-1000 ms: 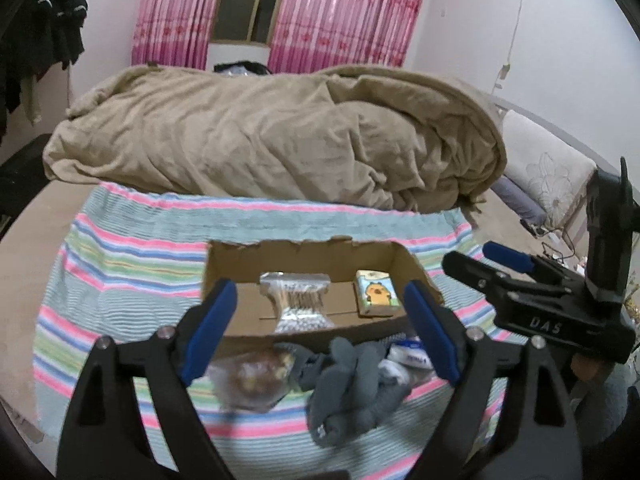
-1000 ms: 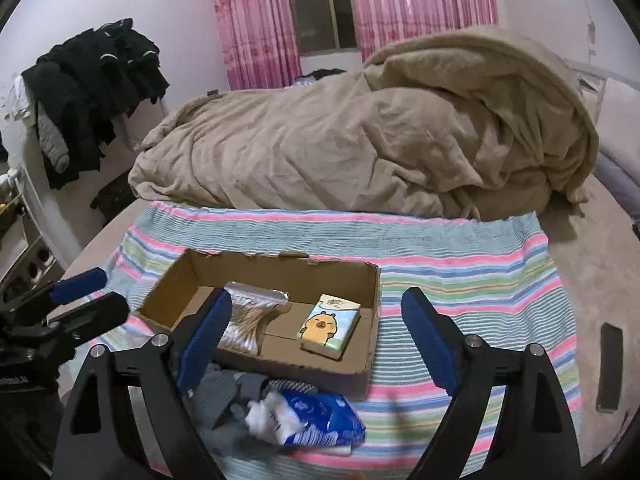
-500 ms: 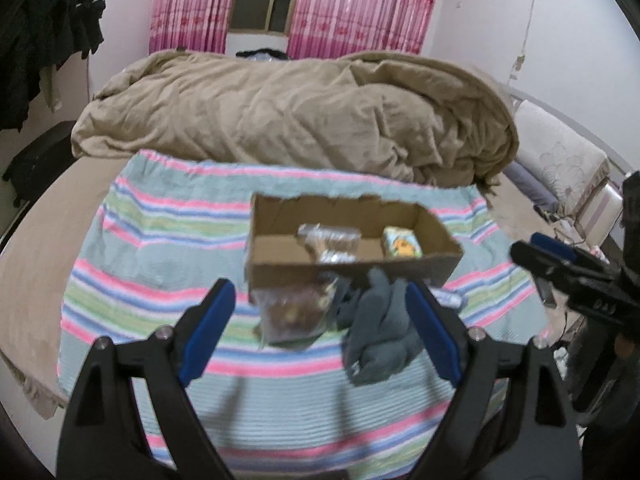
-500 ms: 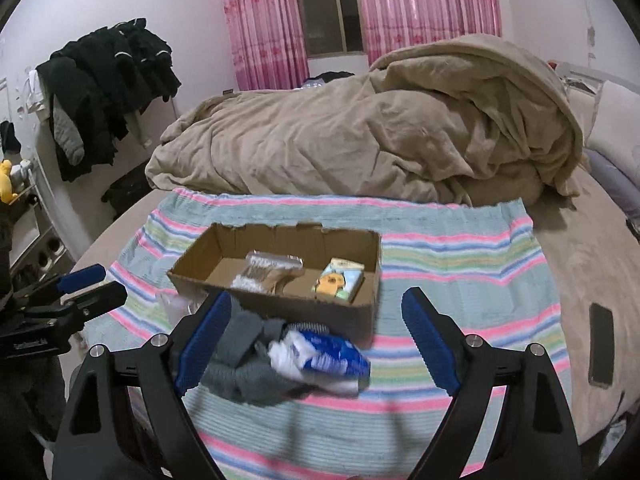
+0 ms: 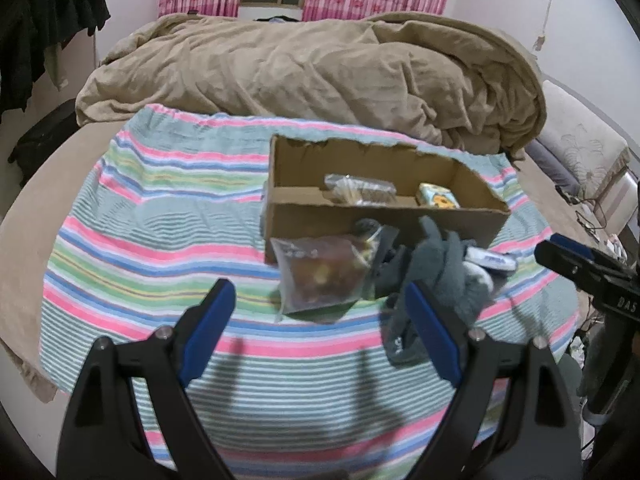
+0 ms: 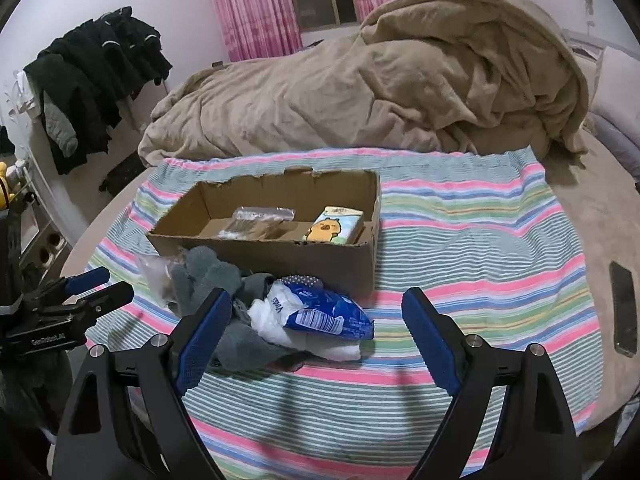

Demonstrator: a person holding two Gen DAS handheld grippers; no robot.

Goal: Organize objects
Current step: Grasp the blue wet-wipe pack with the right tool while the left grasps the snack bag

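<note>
Both claws farther from box

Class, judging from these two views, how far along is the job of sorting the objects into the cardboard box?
Done: a clear packet and a yellow cartoon tissue pack lie in the brown cardboard box.

In hand: nothing; the left gripper and right gripper are open.

Left: clear snack bag, grey cloth, blue-and-white pack.

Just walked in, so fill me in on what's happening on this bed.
A person is sorting items into a cardboard box on a striped blanket. A clear packet and a tissue pack are already inside. Grey socks, a blue pack and a snack bag lie outside. The left hand-held gripper and right hand-held gripper are open, holding nothing.
</note>
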